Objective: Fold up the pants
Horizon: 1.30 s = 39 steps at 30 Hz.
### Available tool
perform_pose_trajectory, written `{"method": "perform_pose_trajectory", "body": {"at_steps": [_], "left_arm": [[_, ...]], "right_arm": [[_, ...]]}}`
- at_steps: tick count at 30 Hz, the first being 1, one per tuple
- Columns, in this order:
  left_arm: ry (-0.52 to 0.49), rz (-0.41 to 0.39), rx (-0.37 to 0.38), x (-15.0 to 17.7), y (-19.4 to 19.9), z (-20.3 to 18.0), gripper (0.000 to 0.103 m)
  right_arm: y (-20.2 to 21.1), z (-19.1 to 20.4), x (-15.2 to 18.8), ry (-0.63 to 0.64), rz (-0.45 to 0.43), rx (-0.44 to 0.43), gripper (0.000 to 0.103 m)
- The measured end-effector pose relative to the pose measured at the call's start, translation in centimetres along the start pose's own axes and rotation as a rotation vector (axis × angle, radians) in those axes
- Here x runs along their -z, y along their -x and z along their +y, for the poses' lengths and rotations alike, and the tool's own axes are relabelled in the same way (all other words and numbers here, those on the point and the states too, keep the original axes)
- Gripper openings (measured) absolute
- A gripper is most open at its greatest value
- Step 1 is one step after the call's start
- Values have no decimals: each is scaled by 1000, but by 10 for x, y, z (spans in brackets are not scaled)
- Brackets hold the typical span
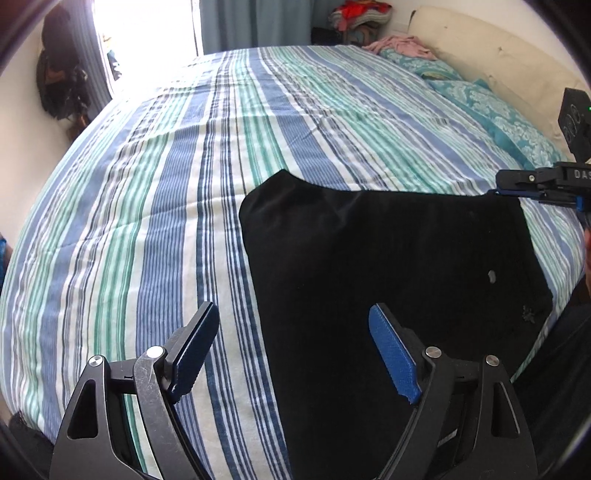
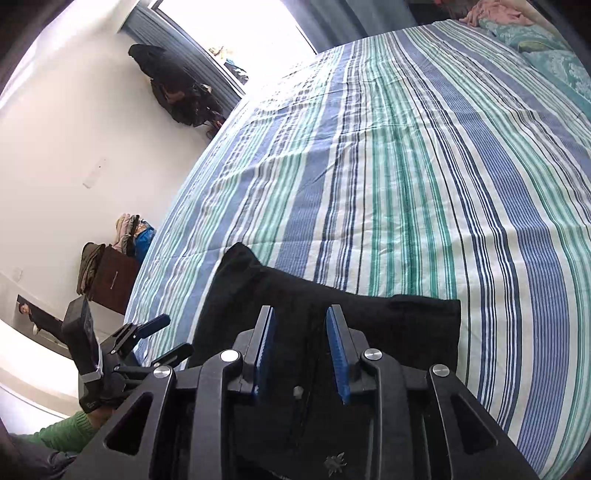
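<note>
Black pants (image 1: 388, 280) lie folded flat on the striped bedspread (image 1: 184, 166) near the bed's front edge. A small silver button (image 1: 492, 276) and a small emblem (image 1: 528, 314) show on the fabric. My left gripper (image 1: 291, 332) is open and empty, hovering over the pants' left edge. My right gripper (image 2: 301, 332) hovers low over the pants (image 2: 332, 314), its jaws partly open with nothing between them. It also shows in the left wrist view (image 1: 517, 188) at the pants' far right corner. The left gripper (image 2: 162, 336) shows at the left of the right wrist view.
Teal patterned pillows (image 1: 491, 110) and a cream headboard (image 1: 498, 51) line the right side of the bed. A pink garment (image 1: 402, 46) lies at the far corner. A brown nightstand (image 2: 110, 277) with clothes stands left of the bed. A bright window (image 1: 144, 22) is behind.
</note>
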State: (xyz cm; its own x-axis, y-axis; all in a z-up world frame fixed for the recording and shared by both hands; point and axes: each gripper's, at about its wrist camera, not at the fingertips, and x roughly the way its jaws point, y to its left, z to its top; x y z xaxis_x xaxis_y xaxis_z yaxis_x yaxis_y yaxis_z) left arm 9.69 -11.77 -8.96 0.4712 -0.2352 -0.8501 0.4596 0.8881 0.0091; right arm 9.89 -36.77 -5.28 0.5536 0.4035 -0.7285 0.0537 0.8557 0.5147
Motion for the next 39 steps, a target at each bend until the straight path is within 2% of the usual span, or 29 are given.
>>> {"method": "perform_pose_trajectory", "body": {"at_steps": [1,2,3,5,8,10,13,14,15,18,20,22,26,28,39], "left_arm": [[-6,22,-8,9,-4,-2,85],[-15,39,-12,18,-6,-3,85],[-22,39,-5,27,-5,-4,85],[-35,27,-5,39,5,-3,85],[-39,5,4,44,23,-1,85],[-25,-21,8,41,30,-3,85],[-27,-19,21,41,25,-12,92],[-41,3,8,43,18,-17,93],[-57,35,-10,46,10,-22,93],[-45,89,-37,55,-4,-24,97],[-24,87,-27,55,-1,-20,97],[-12,84,-22,55,4,-16,97],[12,63,-38,56,12,-11,97],[22,60,-46,55,14,-8,97],[13,20,-90,50,22,-9,97]], "right_arm": [[-16,-12,0,-18,22,64,30],[-31,-28,3,-47,44,100,20],[-40,-43,8,-89,45,100,19],[-32,-57,13,-175,-17,33,15],[-1,-35,20,-101,-88,93,18],[23,-13,34,-41,-127,92,22],[47,15,69,-25,-166,81,41],[48,20,84,-38,-172,79,48],[45,21,99,-64,-169,85,50],[14,4,141,-208,-96,98,49],[13,-3,156,-272,-139,73,49],[26,2,151,-245,-178,67,50],[54,19,149,-126,-321,124,68],[60,24,149,-107,-361,146,70],[56,27,150,-78,-354,181,71]]}}
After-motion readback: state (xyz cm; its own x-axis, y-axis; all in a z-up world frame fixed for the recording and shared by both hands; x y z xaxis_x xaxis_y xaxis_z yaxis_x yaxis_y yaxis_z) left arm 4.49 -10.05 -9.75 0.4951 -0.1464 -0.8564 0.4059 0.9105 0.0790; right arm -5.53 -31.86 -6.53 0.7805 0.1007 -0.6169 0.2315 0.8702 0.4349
